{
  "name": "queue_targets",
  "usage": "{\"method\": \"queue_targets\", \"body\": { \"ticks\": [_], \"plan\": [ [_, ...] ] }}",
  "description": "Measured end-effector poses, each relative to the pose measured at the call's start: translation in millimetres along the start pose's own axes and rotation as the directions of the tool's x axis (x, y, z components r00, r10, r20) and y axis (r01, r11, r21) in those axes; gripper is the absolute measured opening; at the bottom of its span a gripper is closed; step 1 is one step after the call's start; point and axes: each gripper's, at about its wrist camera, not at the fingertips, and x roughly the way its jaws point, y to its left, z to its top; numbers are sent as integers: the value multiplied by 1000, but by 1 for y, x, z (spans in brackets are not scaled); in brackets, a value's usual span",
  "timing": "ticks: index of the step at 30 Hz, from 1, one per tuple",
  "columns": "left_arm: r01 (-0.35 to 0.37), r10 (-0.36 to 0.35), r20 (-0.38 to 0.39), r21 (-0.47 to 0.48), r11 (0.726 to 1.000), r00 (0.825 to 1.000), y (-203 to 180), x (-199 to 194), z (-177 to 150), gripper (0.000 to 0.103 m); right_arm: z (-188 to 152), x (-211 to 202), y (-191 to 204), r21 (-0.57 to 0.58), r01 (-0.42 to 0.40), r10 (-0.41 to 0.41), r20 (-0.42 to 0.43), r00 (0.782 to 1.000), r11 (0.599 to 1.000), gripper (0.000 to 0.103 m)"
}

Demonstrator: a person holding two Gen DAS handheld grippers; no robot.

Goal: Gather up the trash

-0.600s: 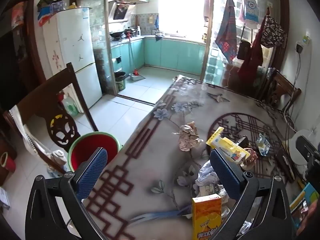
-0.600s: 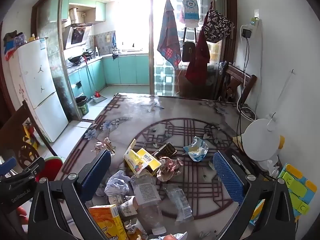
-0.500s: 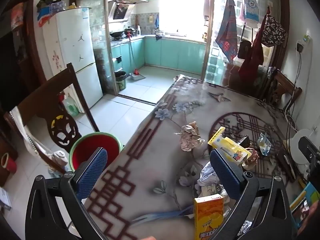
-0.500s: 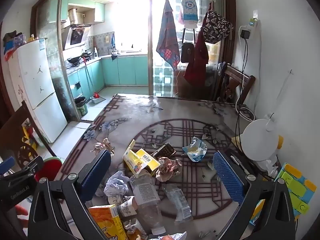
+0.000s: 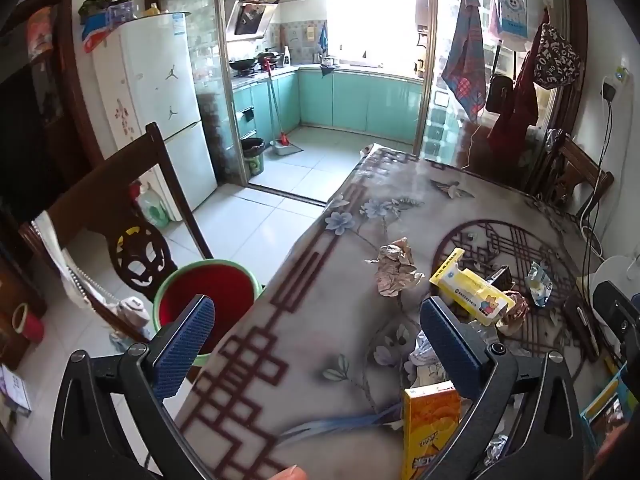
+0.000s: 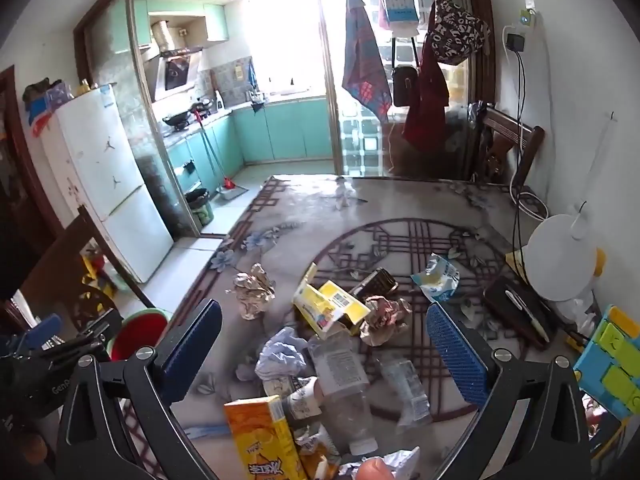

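left claw (image 5: 316,344) gaping wide, nothing in it, poised over the near bench (image 5: 320,320) edge; right claw (image 6: 324,344) equally wide and empty, hanging over the litter heap. between the right claw's blue pads: crumpled white paper (image 6: 280,356), a clear plastic bottle (image 6: 344,384) lying flat, a limp clear wrapper (image 6: 408,388). nearer the lens, an orange carton (image 6: 264,436) upright. further out, an opened yellow box (image 6: 328,308), brown crumpled paper (image 6: 384,316), a foil-like wad (image 6: 254,290) off alone, a torn blue-white packet (image 6: 438,278). red bucket (image 5: 206,292) with green rim on the floor, just beside the bench's left edge, likely the bin. handling guess: all light. paper wads soft, pinch anywhere through the bulk. bottle thin and slick, probably crushes; take it across the body. cartons stiff-ish, grip the narrow faces.
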Motion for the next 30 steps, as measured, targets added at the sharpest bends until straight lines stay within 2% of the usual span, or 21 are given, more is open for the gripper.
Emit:
{"method": "queue_targets", "body": {
  "ticks": [8,12,30],
  "plan": [
    [-17,17,19,-10,1000,1000,10,-5,1,103,4,-3,2,2,-34,34,7,999,999,103],
    [-20,20,19,-5,1000,1000,4,-4,3,103,6,-5,5,-15,-9,10,20,1000,1000,103],
    [-28,28,27,-3,1000,999,7,-5,6,103,8,-9,10,-31,-6,7,27,1000,1000,103]
  ]
}}
